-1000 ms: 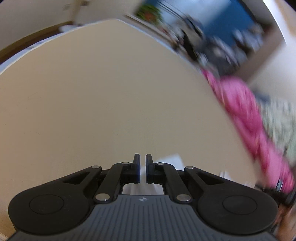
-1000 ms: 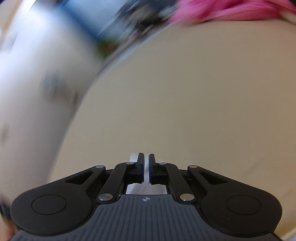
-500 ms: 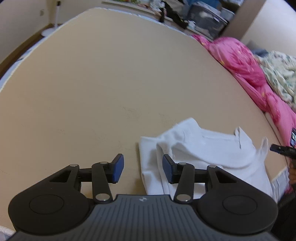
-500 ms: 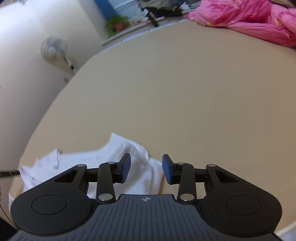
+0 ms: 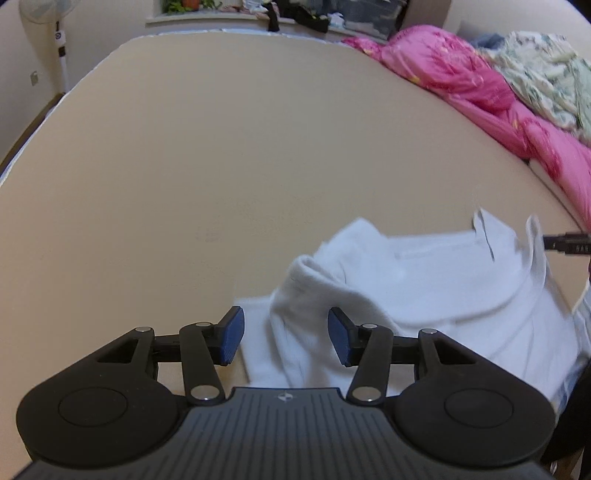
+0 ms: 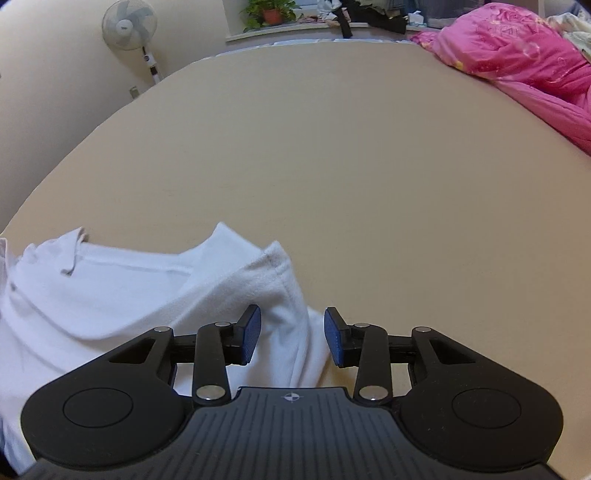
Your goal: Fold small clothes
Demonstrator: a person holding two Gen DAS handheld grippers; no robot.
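Left gripper [image 5: 286, 340]: its blue-padded fingers [image 5: 232, 339] stood apart and were opening wider; a fold of the white garment lay below the gap, the pads not pressing on it.
Right gripper [image 6: 291, 341]: fingers [image 6: 334, 341] parted and holding nothing; the garment's near edge lay under the gap, toward the 9 o'clock finger.
White garment [image 5: 424, 295]: a small white top, rumpled and loosely bunched on the bed, at 3 o'clock of the left gripper and at 9 o'clock of the right one [image 6: 129, 291], so it lay between the two. Its ribbed collar and one raised hem stood up in soft ridges.
Other gripper's tip [image 5: 567, 243]: a dark fingertip showed at the 3 o'clock edge of the left view, just beside the garment's far corner; contact could not be told.
Bed [image 5: 258, 147]: a broad tan sheet, smooth, stretching out toward 12 o'clock beyond the garment.
Pink quilt [image 6: 517, 62]: heaped along the bed's edge at 2 o'clock, well apart from the garment.
Floral bedding [image 5: 546, 70]: piled on the pink quilt's outer side.
Standing fan [image 6: 129, 26]: by the wall at 11 o'clock, past the bed.
Potted plant [image 6: 271, 13]: on the sill at 12 o'clock, with dark clutter beside it.
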